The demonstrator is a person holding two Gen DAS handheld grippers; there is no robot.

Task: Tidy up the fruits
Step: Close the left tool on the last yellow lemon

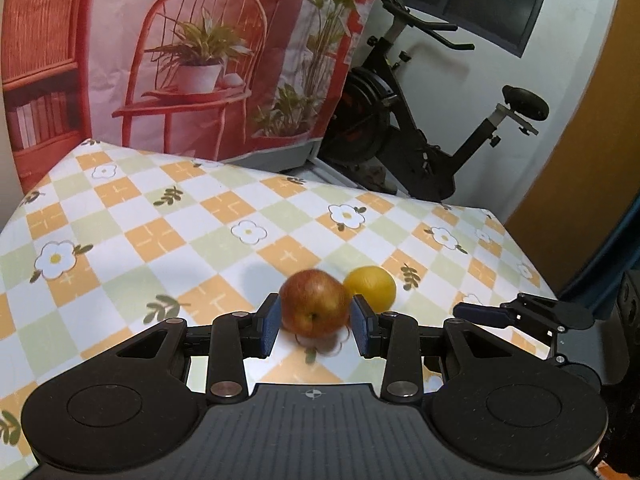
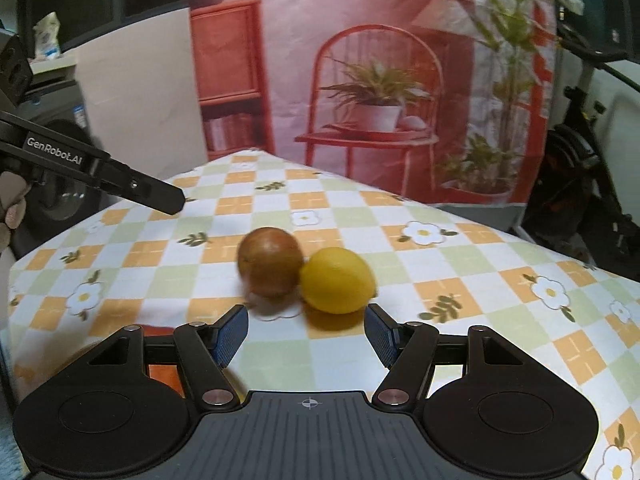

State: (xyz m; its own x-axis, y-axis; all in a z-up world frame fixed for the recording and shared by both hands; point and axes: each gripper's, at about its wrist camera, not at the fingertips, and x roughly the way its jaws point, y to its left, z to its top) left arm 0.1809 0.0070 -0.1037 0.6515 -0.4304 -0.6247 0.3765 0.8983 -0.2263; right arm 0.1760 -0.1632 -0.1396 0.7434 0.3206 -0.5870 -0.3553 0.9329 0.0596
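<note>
Left wrist view: left hand-held gripper (image 1: 313, 328), blue pads set close either side of one red-brown apple (image 1: 313, 303); apple blurred, and whether the pads press on it cannot be told. One yellow lemon (image 1: 371, 286) just behind and right of the apple, on the desk (image 1: 160, 216), which carries a checked cloth with flower print. Right hand-held gripper (image 1: 486, 314) visible at right edge, side-on. Exercise bike (image 1: 420, 120) beyond the desk.

Right wrist view: right hand-held gripper (image 2: 306, 336), jaws moderately wide, nothing between the pads. Apple (image 2: 270, 262) and lemon (image 2: 337, 280) touching, side by side on the desk (image 2: 480, 280), just ahead of the fingertips. Printed backdrop (image 2: 380, 80) behind.
</note>
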